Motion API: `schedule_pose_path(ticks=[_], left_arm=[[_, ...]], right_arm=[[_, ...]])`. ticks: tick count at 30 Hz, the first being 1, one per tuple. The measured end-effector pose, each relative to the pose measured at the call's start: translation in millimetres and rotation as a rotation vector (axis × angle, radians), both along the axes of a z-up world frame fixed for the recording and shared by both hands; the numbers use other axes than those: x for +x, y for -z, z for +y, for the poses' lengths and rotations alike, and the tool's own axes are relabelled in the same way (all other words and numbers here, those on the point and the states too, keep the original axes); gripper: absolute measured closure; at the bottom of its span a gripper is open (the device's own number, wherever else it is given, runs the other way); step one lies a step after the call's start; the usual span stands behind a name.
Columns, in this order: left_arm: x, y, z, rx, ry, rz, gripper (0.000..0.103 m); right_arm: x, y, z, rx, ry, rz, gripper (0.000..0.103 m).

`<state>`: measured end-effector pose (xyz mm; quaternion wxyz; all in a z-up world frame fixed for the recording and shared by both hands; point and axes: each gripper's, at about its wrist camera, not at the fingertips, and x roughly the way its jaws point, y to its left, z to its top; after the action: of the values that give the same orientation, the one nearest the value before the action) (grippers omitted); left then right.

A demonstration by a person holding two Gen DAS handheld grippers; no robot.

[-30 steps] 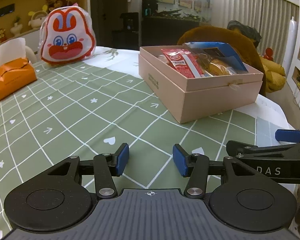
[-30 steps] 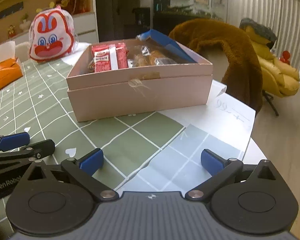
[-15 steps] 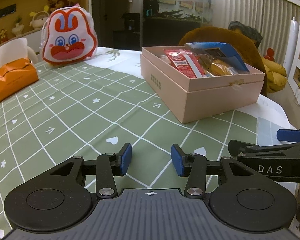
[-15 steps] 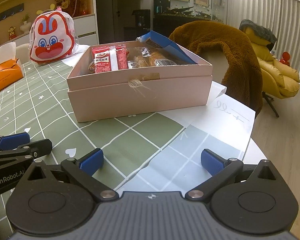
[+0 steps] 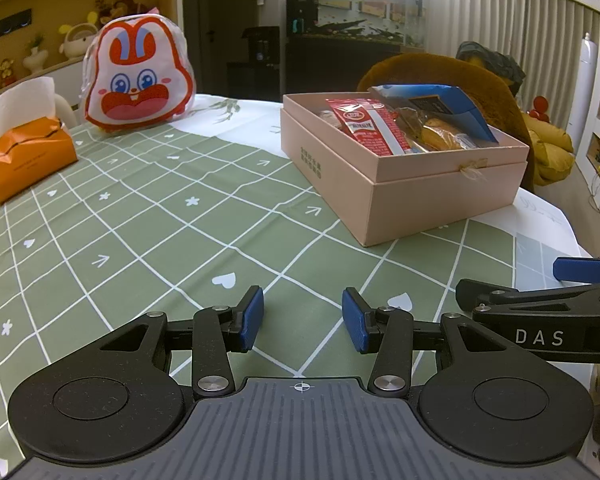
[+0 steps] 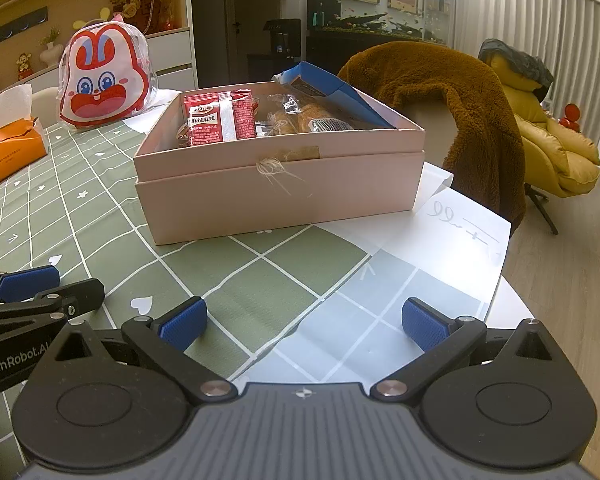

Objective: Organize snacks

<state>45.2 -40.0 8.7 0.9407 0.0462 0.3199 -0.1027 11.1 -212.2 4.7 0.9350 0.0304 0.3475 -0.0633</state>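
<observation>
Left wrist view gives me a table under a green checked cloth, an orange tissue box out at ten o'clock and a rabbit-face pouch at eleven. Behind them I see wooden shelves, curtains, and a chair draped in a brown fleece past the table's far edge.

My left gripper hangs over bare cloth, jaws parted a moderate way after having just been closing in a little, nothing between them. My right gripper stands wide apart over the cloth's pale edge, also empty, touching nothing that I can see. Each gripper shows at the other view's edge, so they sit side by side.

At one o'clock from the left, twelve from the right, sits the pink box, lid off. Inside I've got a red snack packet, clear-wrapped pastries beside it, and a blue packet leaning on the far right wall, poking above the rim.
</observation>
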Motion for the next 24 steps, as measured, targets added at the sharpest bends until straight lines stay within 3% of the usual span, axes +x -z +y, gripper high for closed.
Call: schedule_pose_path(ticks=[24], left_arm=[[-0.4,0.0,-0.7,0.011,0.015,-0.004,0.057]], right_arm=[[0.0,-0.1,0.0,0.0,0.0,0.0,0.0]])
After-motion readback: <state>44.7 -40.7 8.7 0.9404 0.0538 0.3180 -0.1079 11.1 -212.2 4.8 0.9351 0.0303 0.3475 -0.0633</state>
